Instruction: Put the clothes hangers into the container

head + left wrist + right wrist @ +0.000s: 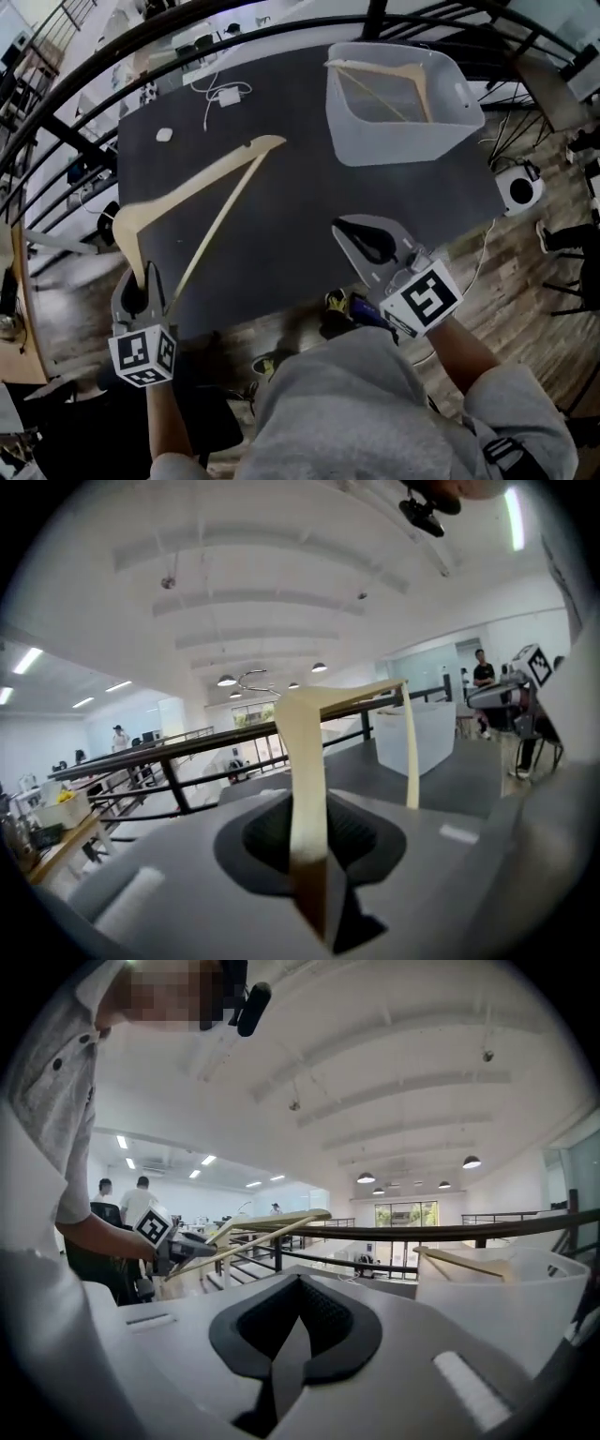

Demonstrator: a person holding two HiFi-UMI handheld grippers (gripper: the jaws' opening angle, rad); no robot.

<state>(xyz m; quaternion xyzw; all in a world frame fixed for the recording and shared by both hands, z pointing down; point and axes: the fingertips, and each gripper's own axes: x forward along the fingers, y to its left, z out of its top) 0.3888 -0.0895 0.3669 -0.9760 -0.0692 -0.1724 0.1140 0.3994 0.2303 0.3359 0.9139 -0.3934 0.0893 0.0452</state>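
Gripping one arm tip of a wooden hanger (202, 183) in the left hand-held gripper (141, 286), jaws narrow and pressed on the wood, at the near left edge of the bench (281, 225). Appears lifted off the surface, slanting away toward the far middle; hook not made out. Holding nothing in the right hand-held gripper (367, 242), jaws together, near and right of centre.

At the far right of the bench, well apart from the held piece: a translucent container (455, 122) with the other hanger (412, 80) already lying inside against its far wall.

Looks like the transfer step: picked up, not yet delivered. Calls next for a long sweep right and far, high enough to clear the near wall, then angling the wood so both arms drop within the rim before parting the jaws. Worth watching the free end, likely to swing under a one-end grip
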